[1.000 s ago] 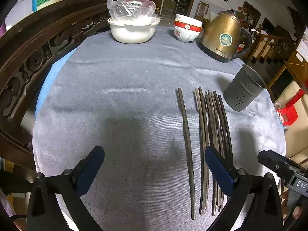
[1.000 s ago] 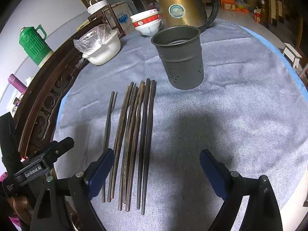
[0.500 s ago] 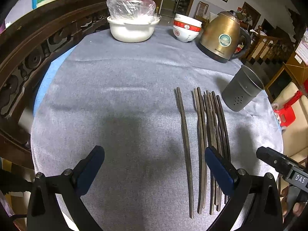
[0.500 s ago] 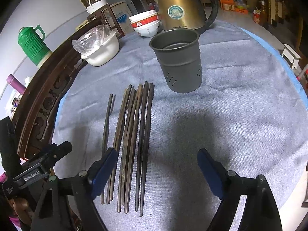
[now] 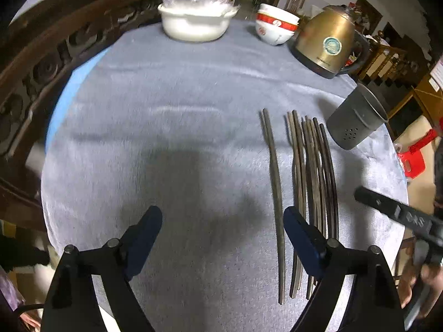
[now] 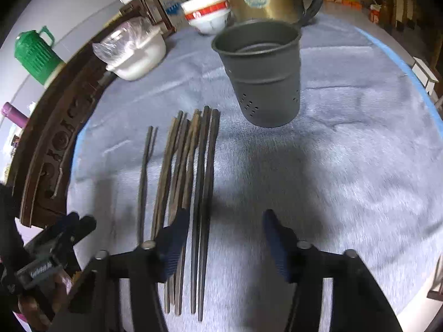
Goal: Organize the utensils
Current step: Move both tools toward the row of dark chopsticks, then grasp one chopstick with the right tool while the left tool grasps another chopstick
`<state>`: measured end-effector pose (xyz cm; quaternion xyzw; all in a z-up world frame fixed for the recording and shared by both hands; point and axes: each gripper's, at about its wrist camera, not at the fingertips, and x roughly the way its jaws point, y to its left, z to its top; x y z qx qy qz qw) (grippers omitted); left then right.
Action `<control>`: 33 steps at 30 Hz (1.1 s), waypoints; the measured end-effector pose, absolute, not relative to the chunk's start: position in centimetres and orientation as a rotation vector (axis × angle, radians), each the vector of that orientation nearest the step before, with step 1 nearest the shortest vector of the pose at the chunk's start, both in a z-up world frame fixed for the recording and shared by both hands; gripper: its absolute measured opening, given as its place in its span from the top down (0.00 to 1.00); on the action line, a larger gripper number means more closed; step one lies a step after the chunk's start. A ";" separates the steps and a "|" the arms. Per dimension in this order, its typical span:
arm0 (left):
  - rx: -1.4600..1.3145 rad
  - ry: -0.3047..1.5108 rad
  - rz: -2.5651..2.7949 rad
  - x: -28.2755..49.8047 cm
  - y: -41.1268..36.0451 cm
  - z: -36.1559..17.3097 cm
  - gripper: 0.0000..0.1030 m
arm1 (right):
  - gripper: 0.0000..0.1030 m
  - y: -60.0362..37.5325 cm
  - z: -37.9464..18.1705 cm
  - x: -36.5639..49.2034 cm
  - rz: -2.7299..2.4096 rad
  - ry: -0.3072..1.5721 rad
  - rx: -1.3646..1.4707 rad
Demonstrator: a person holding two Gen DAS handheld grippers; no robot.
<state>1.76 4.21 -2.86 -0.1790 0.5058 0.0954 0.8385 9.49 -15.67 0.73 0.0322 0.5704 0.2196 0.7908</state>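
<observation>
Right wrist view: right gripper (image 6: 221,244) over the cloth (image 6: 346,166), jaws just closing but clear of contact — two rightmost chopsticks (image 6: 203,193) lie between the pads, the left pad above the bundle. Left gripper (image 5: 223,238) unclenched, narrowing slightly, nothing between its jaws; single pair (image 5: 274,179) just inside its right pad. Holder (image 6: 263,72) upright beyond the chopstick tips — kettle (image 5: 328,44) and bowls (image 5: 275,27) behind.

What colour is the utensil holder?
Dark grey, with small holes near the base; clearest in the right wrist view.
</observation>
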 end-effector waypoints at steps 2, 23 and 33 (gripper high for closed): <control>-0.390 1.071 0.205 1.6 4.6 -3.0 0.13 | 0.51 -15.1 0.1 10.7 0.475 1.257 0.071; -0.400 1.108 0.186 4.4 5.4 -3.7 0.13 | 0.91 -10.5 -2.2 14.7 0.449 1.381 -0.074; -0.429 1.299 0.138 10.0 3.0 -4.4 0.46 | 0.92 -13.5 -2.5 13.6 0.466 1.383 -0.122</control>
